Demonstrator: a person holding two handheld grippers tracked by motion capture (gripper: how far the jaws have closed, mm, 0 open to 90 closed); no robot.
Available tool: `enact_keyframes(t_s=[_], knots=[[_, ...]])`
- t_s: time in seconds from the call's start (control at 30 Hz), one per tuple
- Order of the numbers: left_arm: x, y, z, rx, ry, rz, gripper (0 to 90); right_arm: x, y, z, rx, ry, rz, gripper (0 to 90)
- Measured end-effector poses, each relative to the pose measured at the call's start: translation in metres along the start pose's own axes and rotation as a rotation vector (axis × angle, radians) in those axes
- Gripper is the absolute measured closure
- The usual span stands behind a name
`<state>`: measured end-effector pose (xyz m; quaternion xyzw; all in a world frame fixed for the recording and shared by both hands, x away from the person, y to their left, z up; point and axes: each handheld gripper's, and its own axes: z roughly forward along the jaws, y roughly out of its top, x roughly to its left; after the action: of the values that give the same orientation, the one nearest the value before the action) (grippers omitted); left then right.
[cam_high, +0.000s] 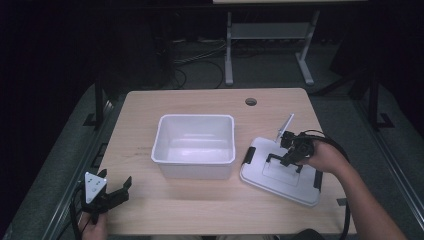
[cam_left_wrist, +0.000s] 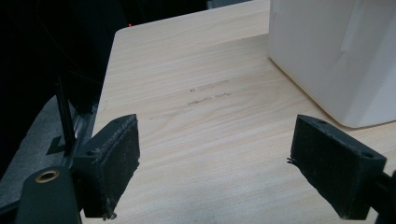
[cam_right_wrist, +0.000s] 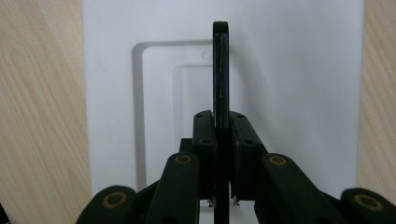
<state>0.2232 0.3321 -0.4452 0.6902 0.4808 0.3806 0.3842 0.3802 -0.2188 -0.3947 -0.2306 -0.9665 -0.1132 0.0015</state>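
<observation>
The wooden table (cam_high: 210, 210) carries a white bin (cam_high: 194, 145) at its middle, standing open and upright. Toward the right edge lies the white lid (cam_high: 280, 172), flat, with black clips at its ends. Its black handle (cam_right_wrist: 220, 74) stands up from the lid's top, and the right gripper (cam_high: 291, 152) is clamped on it, seemingly near its middle. At the near left corner the left gripper (cam_high: 116, 192) hangs with jaws wide, nothing between them.

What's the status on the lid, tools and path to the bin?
Right tool shut on lid handle. Left tool open, idle. Lid flat beside bin. Nothing between them.
</observation>
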Motion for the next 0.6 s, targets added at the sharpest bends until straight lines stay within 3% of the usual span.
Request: enact_keyframes(t_s=[0.6], knots=[[-0.0003, -0.0002, 0.0005, 0.002, -0.001, -0.001, 15.0, 0.0008, -0.0016, -0.0014, -0.008, -0.011, -0.023, 83.9]])
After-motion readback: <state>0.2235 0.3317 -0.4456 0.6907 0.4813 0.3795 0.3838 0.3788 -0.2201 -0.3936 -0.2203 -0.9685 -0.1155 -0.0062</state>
